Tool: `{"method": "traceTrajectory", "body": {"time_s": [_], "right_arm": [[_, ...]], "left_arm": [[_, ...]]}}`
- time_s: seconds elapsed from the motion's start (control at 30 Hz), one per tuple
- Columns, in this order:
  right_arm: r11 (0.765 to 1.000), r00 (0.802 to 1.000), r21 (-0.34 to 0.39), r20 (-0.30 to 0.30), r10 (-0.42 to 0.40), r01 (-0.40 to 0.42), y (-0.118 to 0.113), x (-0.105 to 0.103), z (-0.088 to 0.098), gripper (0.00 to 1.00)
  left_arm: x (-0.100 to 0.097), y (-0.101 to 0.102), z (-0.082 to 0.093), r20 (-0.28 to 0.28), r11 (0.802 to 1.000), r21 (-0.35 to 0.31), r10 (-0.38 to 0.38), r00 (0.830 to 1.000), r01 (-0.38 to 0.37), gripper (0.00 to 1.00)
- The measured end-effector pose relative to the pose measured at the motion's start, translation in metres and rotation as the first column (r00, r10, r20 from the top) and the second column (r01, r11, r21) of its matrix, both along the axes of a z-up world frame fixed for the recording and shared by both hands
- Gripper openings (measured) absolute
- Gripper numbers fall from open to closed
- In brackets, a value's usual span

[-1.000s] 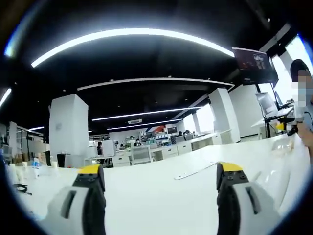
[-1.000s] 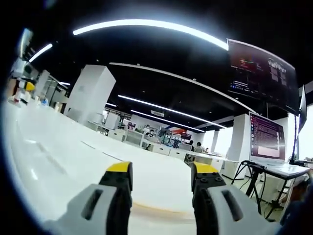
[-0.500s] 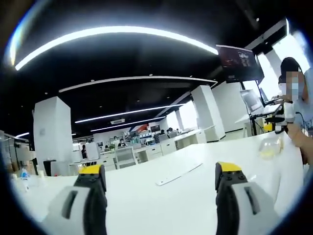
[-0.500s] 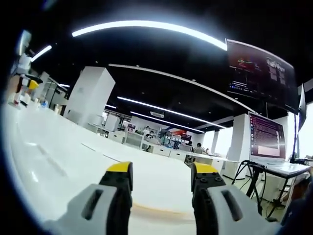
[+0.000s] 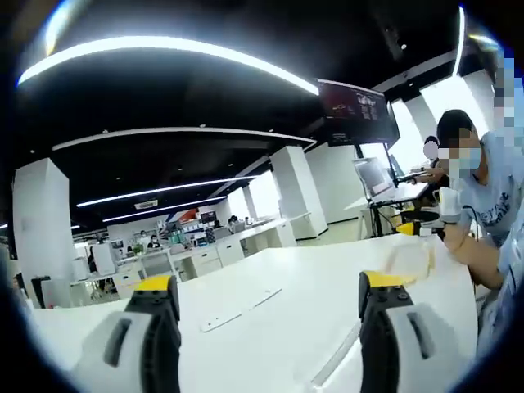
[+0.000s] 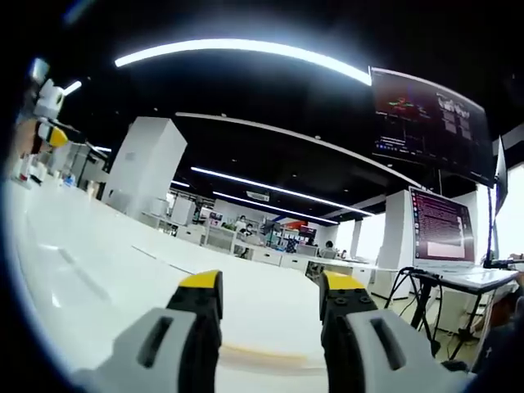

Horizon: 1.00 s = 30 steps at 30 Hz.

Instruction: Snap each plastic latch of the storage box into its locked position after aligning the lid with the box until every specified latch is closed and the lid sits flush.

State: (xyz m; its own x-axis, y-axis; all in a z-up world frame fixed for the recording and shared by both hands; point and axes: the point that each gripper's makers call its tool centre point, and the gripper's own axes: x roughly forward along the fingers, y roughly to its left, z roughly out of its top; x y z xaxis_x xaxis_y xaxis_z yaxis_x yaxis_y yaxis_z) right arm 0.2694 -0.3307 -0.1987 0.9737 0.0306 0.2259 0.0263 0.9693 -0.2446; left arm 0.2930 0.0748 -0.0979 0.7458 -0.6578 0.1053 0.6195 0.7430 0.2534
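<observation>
Left gripper (image 5: 270, 295) and right gripper (image 6: 268, 288) are held released, unloaded, over bare white table (image 5: 270, 286); person (image 5: 483, 196) is seated at 3 o'clock.

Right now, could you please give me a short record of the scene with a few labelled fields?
left gripper: open, holding nothing, over the table
right gripper: open, holding nothing
table: white, a flat white strip lying on it
person: seated at the table's far right in the left gripper view
screen: hanging from the ceiling, lit
box: not seen
</observation>
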Motion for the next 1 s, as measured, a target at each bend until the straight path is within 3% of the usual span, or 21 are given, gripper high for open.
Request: {"method": "traceTrajectory", "body": {"time_s": [0.13,0.37,0.63,0.83,1.0], "right_arm": [[1.000,1.000,0.003,-0.003,-0.007,0.007,-0.001,0.000,-0.001,0.47],[1.000,1.000,0.002,0.000,-0.017,0.017,-0.002,0.000,0.000,0.47],[0.999,0.999,-0.004,0.007,-0.047,0.047,-0.007,-0.001,0.001,0.46],[0.998,0.998,-0.010,0.016,-0.055,0.055,-0.008,-0.002,0.003,0.45],[0.998,0.998,-0.006,0.015,-0.062,0.062,-0.009,-0.002,0.002,0.45]], "left_arm": [[0.000,-0.028,-0.001,-0.027,0.997,0.020,-0.071,0.997,0.071,0.90],[-0.003,-0.086,-0.018,-0.075,0.978,0.132,-0.150,0.986,0.159,0.89],[-0.004,-0.136,-0.027,-0.094,0.957,0.166,-0.226,0.970,0.239,0.89],[-0.011,-0.180,-0.041,-0.127,0.922,0.217,-0.298,0.946,0.320,0.89],[-0.015,-0.215,-0.064,-0.184,0.881,0.272,-0.347,0.920,0.387,0.88]]}}
